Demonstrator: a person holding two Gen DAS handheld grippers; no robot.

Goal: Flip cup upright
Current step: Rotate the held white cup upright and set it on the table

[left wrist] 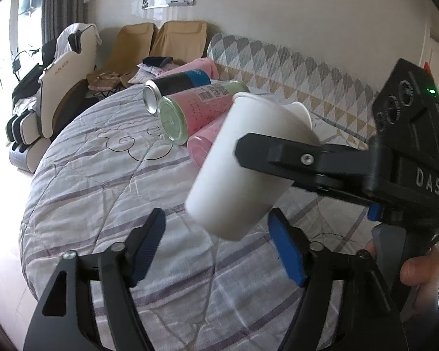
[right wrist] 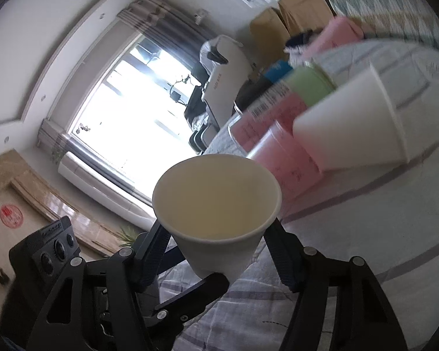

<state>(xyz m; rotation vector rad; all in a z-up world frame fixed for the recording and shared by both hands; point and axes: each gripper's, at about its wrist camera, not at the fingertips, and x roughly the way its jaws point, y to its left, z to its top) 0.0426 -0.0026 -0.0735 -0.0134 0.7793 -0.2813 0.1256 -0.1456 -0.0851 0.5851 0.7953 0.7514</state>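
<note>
A white paper cup [left wrist: 248, 169] is held in the air above the bed, tilted, its mouth up and to the right. My right gripper [left wrist: 248, 158] is shut on the white cup; one black finger [left wrist: 278, 153] crosses its side. In the right wrist view the same cup [right wrist: 219, 204] sits between the fingers [right wrist: 158, 248], its open mouth facing the camera. My left gripper [left wrist: 216, 248] is open and empty just below the cup. A second white cup [right wrist: 354, 128] lies on its side on the bed.
Several drink cans lie together on the striped quilt [left wrist: 117, 175]: a black and blue one [left wrist: 175, 84], a pink and green one [left wrist: 196, 108] and a pink one [left wrist: 203, 143]. A massage chair [left wrist: 49, 93] stands beyond the bed. A patterned sofa [left wrist: 292, 67] is behind.
</note>
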